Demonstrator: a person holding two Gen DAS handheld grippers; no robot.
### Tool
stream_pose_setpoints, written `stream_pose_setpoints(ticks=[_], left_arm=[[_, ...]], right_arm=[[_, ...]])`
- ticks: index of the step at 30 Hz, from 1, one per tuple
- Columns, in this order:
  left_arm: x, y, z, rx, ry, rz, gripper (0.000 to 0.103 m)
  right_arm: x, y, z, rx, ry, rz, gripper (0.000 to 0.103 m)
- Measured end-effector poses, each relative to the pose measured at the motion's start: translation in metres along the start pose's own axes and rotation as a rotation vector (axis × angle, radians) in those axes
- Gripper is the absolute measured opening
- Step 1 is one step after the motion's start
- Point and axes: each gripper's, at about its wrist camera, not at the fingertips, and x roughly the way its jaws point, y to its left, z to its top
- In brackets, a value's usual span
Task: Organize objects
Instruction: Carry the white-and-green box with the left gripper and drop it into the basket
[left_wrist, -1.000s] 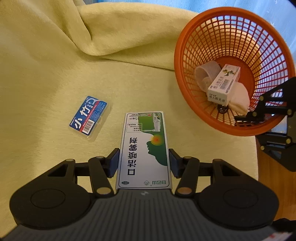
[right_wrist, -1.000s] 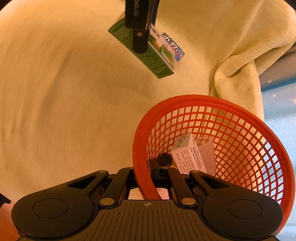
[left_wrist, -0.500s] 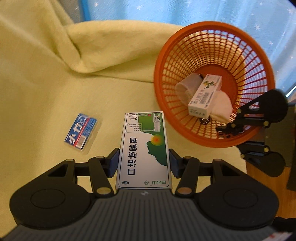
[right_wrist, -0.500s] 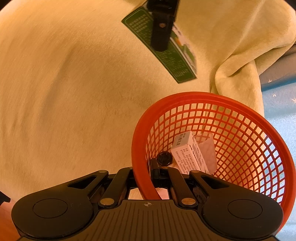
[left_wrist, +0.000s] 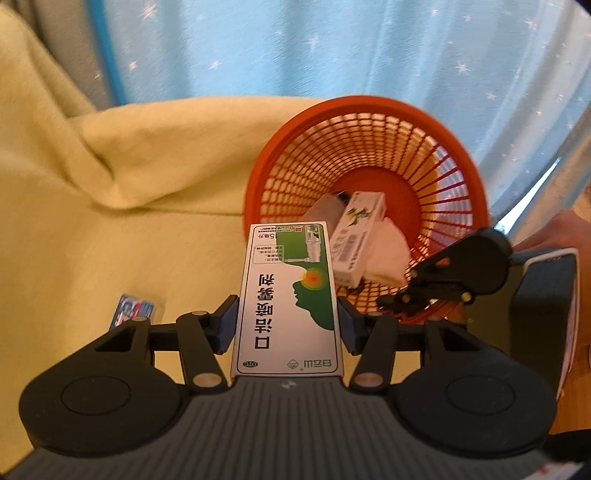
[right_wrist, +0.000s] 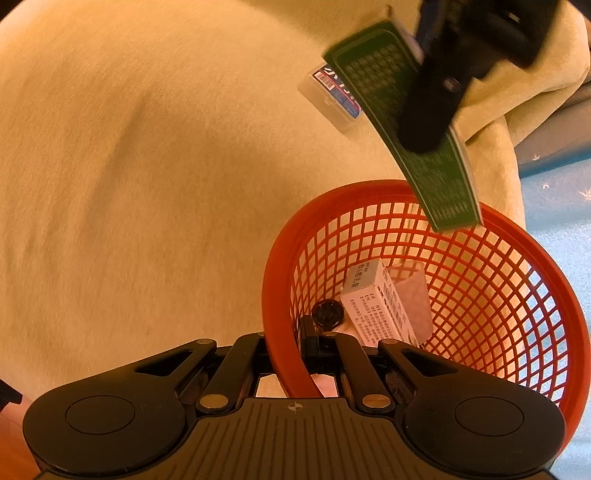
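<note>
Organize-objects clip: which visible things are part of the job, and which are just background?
Job items:
- green-and-white box, clamped in left gripper
- orange basket, rim pinched by right gripper
- white box inside it
- small blue packet on the blanket

Background:
- yellow blanket
- blue star curtain

The left wrist view faces the orange basket (left_wrist: 364, 206) from across its rim; the right wrist view looks closely down from its near rim (right_wrist: 417, 295). Both share it.
</note>
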Motion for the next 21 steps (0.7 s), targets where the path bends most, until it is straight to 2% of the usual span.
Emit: stream_pose_setpoints(ticks=[15,19,20,21], left_arm=[[0.019,-0.020,0.030,0.098,-0.036,-0.082,0.050],[0.028,-0.024,0.044,0.085,-0.082,-0.109,0.050],[0.030,-0.024,0.048,0.064,-0.103,-0.126,0.052],[0.033,-0.024,0.052,0.053,-0.110,-0.138,0.059]], right_arm=[[-0.001,-0.001,0.001,0.005,-0.001,0.000,0.000],[-0.001,-0.001,0.001,0.008,-0.004,-0.001,0.000],[0.000,-0.001,0.000,0.009,-0.004,-0.001,0.000],[0.000,-0.001,0.000,0.010,-0.004,-0.001,0.000]])
